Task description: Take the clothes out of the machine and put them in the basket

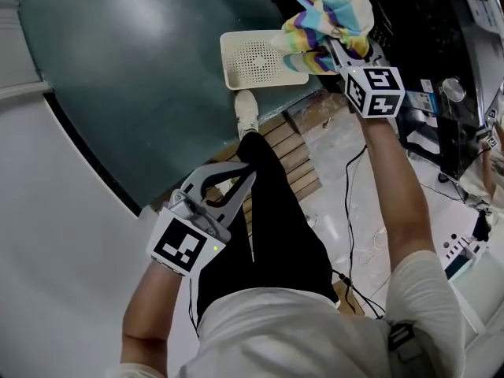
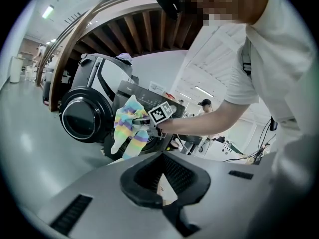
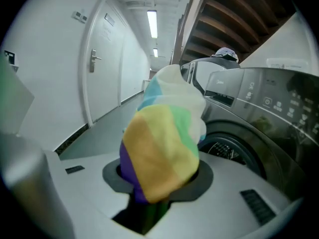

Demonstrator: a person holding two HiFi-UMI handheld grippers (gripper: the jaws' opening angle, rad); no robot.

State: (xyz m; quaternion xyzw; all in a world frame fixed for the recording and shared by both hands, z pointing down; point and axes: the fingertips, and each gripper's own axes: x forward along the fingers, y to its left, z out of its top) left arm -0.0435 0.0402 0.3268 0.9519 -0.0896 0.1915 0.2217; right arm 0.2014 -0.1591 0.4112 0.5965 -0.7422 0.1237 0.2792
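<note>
Right tongs [image 1: 335,50] pinch the pastel rainbow-striped cloth [image 1: 327,14], which bunches up just past their tips, over the far right corner of the cream perforated plastic basket [image 1: 256,57]. Left tongs [image 1: 228,186], nearer me, I read as pressed together, holding nothing.

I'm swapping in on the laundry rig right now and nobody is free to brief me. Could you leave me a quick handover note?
Right hand-held gripper: shut on a rainbow-striped cloth, outside the grey front-loading washing machine.
Left hand-held gripper: shut, empty, by the person's leg.
Cream perforated plastic basket: on the floor near the cloth; no clothes seen in it.
Done: one cloth out of the machine.
Left: drop it in the basket, then check the drum, whose contents can't be made out.
</note>
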